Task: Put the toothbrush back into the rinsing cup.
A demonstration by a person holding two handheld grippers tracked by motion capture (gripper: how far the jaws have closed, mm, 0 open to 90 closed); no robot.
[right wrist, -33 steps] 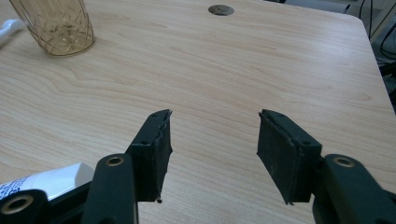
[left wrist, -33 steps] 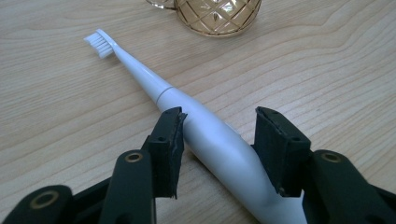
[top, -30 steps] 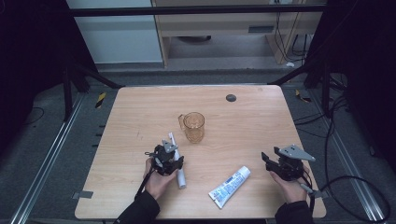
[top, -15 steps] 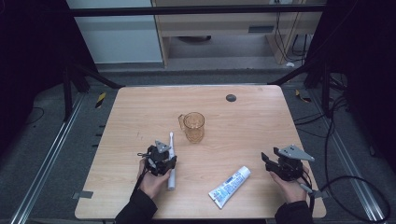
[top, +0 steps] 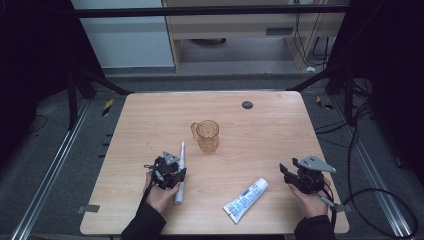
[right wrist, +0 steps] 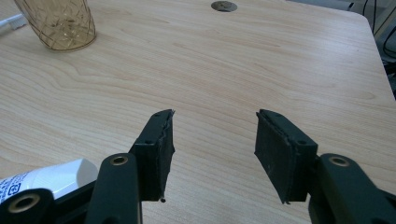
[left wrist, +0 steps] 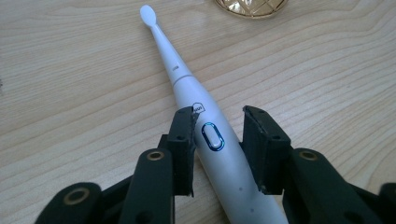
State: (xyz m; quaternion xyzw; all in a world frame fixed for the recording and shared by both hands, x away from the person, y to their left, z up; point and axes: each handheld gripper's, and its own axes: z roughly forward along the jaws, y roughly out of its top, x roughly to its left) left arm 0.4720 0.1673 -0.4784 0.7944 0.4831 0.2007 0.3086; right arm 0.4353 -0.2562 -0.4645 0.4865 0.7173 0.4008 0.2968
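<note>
The left claw (left wrist: 217,128), jaws having just closed inward, straddles the white electric toothbrush (left wrist: 205,135) lengthwise on the tabletop (top: 260,135), pads not yet pressing.

It looks like a lab; a wooden table (top: 150,120) stands inside a black metal frame (top: 210,9); cables (top: 370,195) lie on the grey floor (top: 55,165).
</note>
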